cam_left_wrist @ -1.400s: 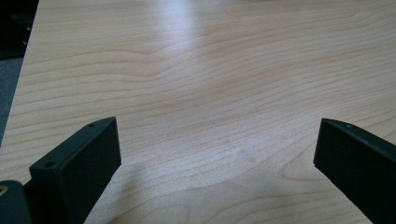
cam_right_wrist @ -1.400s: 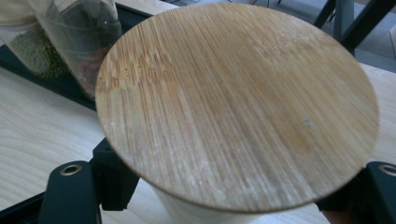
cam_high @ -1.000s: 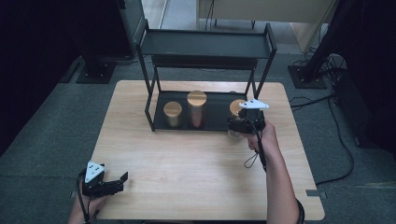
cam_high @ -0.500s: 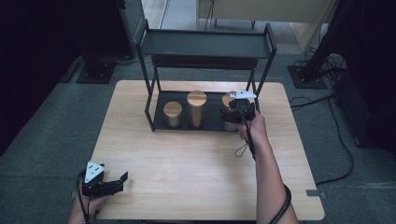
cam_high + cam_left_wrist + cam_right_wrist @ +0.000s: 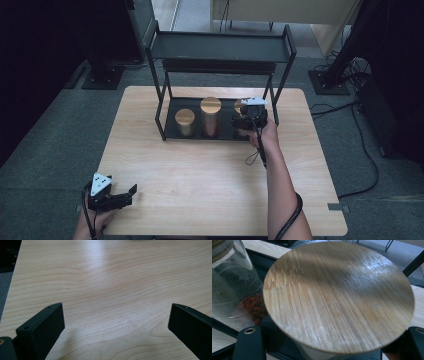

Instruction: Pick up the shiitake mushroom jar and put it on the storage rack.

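Bamboo-lidded glass jar (image 5: 339,297) fills frame centre, right gripper (image 5: 248,120) jaws straddling it; whether they clamp it, can't tell. Left gripper (image 5: 117,196), lower left, jaws wide apart over light wooden table (image 5: 112,290).

A wooden table (image 5: 200,170) carried a black metal rack (image 5: 220,47) along its far side. On the rack's bottom tray (image 5: 196,134) stood three wood-lidded jars: a short jar (image 5: 184,122) leftmost, a tall jar (image 5: 211,116) mid-tray, a third jar (image 5: 339,295) rightmost.
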### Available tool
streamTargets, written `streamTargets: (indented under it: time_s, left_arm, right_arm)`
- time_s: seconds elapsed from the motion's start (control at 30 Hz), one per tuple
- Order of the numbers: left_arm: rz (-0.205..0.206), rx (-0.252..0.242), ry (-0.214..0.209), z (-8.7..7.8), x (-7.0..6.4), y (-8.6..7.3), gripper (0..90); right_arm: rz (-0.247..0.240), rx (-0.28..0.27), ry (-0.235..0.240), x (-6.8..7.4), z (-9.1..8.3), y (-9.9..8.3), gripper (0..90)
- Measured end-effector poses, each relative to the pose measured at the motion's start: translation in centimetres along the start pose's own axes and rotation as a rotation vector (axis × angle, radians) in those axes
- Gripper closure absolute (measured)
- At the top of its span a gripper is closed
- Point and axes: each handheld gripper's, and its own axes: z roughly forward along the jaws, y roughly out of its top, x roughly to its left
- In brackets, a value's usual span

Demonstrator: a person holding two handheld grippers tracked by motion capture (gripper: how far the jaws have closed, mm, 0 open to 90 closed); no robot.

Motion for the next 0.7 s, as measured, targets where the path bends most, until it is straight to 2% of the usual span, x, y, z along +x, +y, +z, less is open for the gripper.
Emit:
streamTargets:
  time_s: [0.13, 0.23, 0.3, 0.47, 0.6, 0.7]
  left_arm:
    - [0.0, 0.0, 0.003, 0.0, 0.0, 0.0, 0.9]
    - [-0.002, 0.001, 0.005, 0.0, 0.0, 0.0, 0.9]
    - [-0.005, -0.001, 0.005, 0.0, 0.0, 0.0, 0.8]
    - [0.005, 0.003, 0.003, 0.1, -0.1, 0.0, 0.9]
    - [-0.004, 0.0, 0.011, 0.0, 0.0, 0.0, 0.9]
    - [-0.004, 0.001, 0.011, 0.0, 0.0, 0.0, 0.8]
  right_arm:
    - [0.011, -0.013, -0.014, -0.1, -0.1, -0.3, 22.2]
    - [0.016, -0.001, 0.015, -0.1, -0.2, -0.5, 9.3]
    - [0.001, -0.001, 0.016, 0.0, -0.5, -0.8, 4.8]
    - [-0.003, -0.001, 0.031, 0.1, -1.0, -1.5, 2.7]
    - [0.005, -0.018, 0.08, 0.1, -1.4, -2.5, 0.0]
    - [0.017, -0.019, 0.086, 0.1, -1.4, -3.4, 0.0]
